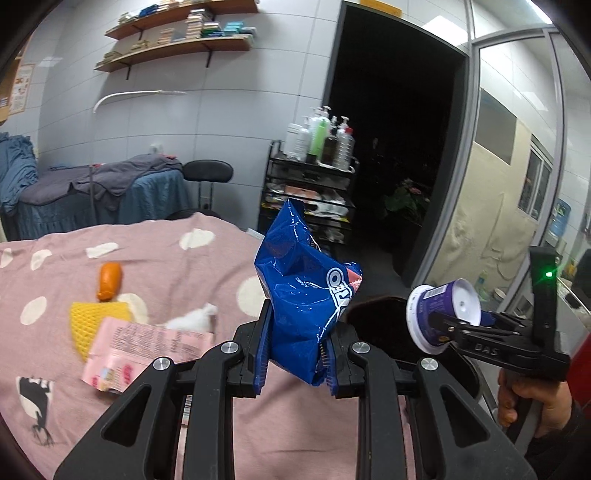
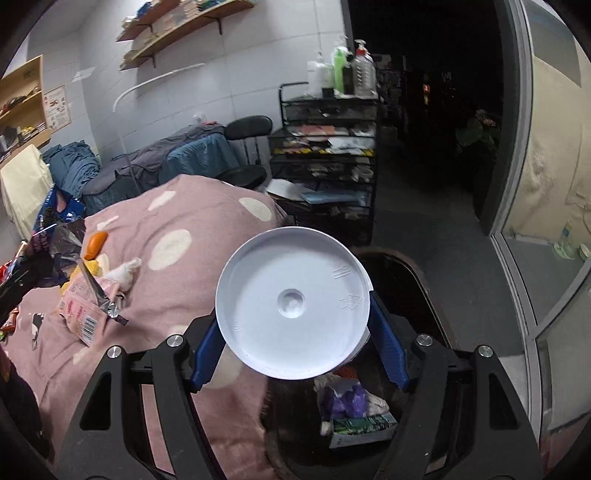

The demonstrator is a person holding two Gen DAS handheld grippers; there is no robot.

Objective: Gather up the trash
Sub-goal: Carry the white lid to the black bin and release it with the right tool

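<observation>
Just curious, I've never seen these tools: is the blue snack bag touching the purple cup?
Apart. The left wrist view shows the blue snack bag and the purple cup with the dark bin rim showing between them.

Wall shelves (image 1: 173, 35) with stacked books, upper left. Black wire rack (image 1: 308, 192) at centre carries pump bottles (image 1: 325, 136). Black stool (image 1: 208, 171) left of the rack. Dark doorway (image 1: 399, 129) right of it.

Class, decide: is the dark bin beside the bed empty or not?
Not empty. The right wrist view shows crumpled wrappers and a green carton inside the bin.
</observation>
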